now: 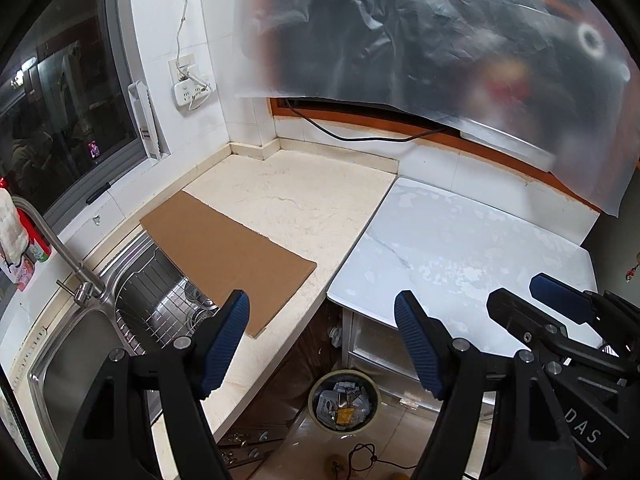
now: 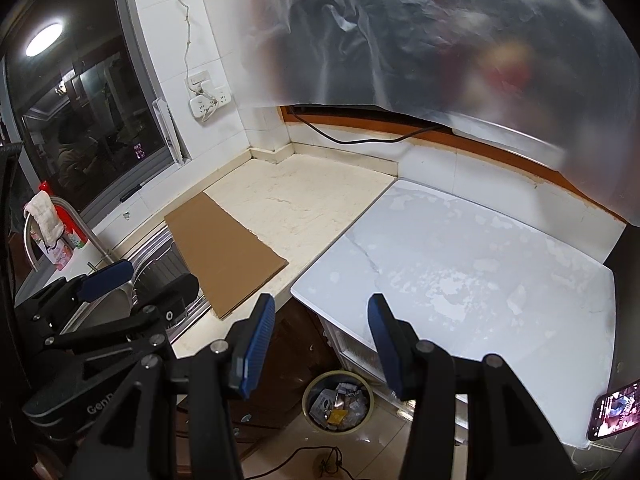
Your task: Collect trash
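A round trash bin [image 1: 344,402] full of wrappers stands on the floor below the counter edge; it also shows in the right wrist view [image 2: 338,400]. My left gripper [image 1: 322,344] is open and empty, held above the bin. My right gripper [image 2: 320,346] is open and empty too, beside the left one. The right gripper also shows at the right of the left wrist view [image 1: 532,296], and the left gripper shows at the left of the right wrist view [image 2: 140,280]. A flat brown cardboard sheet [image 1: 228,252] lies on the beige counter [image 1: 304,196], partly over the sink.
A steel sink [image 1: 80,364] with a faucet [image 1: 60,248] and a dish rack sits at the left. A white tabletop [image 1: 460,248] adjoins the counter on the right. A phone [image 2: 616,408] lies at its near right corner. A plastic sheet [image 1: 440,48] hangs over the back window. Cables lie on the floor.
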